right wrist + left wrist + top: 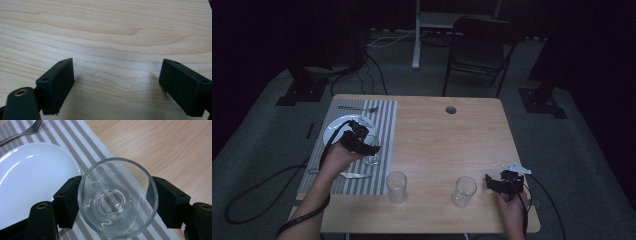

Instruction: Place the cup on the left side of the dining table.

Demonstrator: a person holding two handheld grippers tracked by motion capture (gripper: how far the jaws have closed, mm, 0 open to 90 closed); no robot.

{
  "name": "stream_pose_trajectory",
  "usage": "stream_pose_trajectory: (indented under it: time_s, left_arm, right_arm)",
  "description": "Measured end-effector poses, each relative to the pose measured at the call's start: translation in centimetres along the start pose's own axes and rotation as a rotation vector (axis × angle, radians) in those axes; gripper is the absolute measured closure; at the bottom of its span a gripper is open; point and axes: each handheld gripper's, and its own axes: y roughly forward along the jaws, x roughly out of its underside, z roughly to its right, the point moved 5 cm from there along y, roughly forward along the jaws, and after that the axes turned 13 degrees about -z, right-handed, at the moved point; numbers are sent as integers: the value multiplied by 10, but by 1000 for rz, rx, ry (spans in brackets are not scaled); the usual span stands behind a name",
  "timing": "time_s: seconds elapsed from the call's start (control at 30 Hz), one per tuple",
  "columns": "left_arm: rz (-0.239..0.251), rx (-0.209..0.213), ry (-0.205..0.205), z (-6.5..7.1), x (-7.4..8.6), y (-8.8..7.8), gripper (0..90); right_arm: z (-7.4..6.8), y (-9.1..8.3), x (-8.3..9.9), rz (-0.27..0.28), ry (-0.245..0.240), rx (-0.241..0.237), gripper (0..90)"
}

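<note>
Two glasses (pixel 396 186) stand on a wooden table (pixel 447 140), seemingly in a dark room.

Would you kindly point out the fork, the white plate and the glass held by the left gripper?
fork (pixel 28 131), left gripper view, on its neck below the tines.
white plate (pixel 32 177), left gripper view, on its bare centre.
glass (pixel 117 200), left gripper view, on its base, seen through the rim.

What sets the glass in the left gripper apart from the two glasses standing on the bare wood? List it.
The held glass sits between the jaws of the left gripper; the two front glasses stand free, with the open right gripper beside them. The held glass is over the striped placemat next to the white plate; the others are on bare table. All three are clear and empty.
</note>
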Motion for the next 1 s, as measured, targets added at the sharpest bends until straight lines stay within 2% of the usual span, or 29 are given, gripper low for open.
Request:
stream_pose_trajectory:
  time_s: [0.13, 0.37, 0.57, 0.7, 0.77, 1.0]
  left_arm:
    - [-15, -10, -11, -6, 3, 3, 291]
    - [-22, 0, -36, -10, 7, 9, 291]
    - [-34, 7, -39, -12, 12, 16, 291]
    - [-4, 19, -52, -14, 16, 18, 291]
    - [9, 15, -45, -13, 18, 18, 290]
    - [41, 14, -92, -12, 19, 18, 287]
  right_arm:
    - [0, 0, 0, 0, 0, 0, 125]
    - [0, 0, 0, 0, 0, 0, 124]
    - [0, 0, 0, 0, 0, 0, 124]
    - [0, 0, 0, 0, 0, 0, 124]
    - [0, 0, 0, 0, 0, 0, 125]
    - [0, 0, 0, 0, 0, 0, 125]
